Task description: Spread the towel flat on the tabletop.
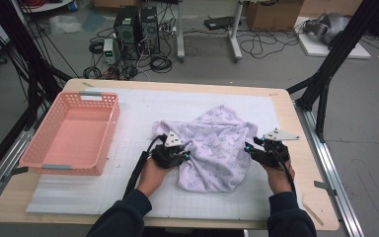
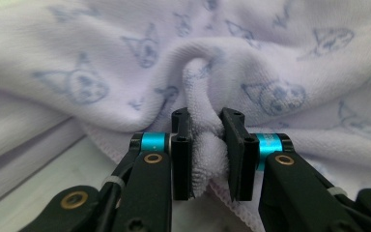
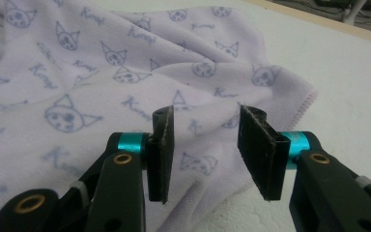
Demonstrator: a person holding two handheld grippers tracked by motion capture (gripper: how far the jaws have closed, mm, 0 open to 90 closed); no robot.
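Low in the frame's centre, my left gripper (image 1: 183, 154) is clamped on a bunched fold of the lilac towel (image 1: 212, 148); I should hold firm without twisting. My right gripper (image 3: 204, 153) stands apart over the hem and should bite squarely. Crumpled mid-mat, the towel runs lower centre to upper right.

Lab: computer towers (image 1: 137, 25), floor cables (image 1: 256, 45).

The lilac towel (image 3: 125, 72) bears the repeated script word "Kuromi", partly blurred.
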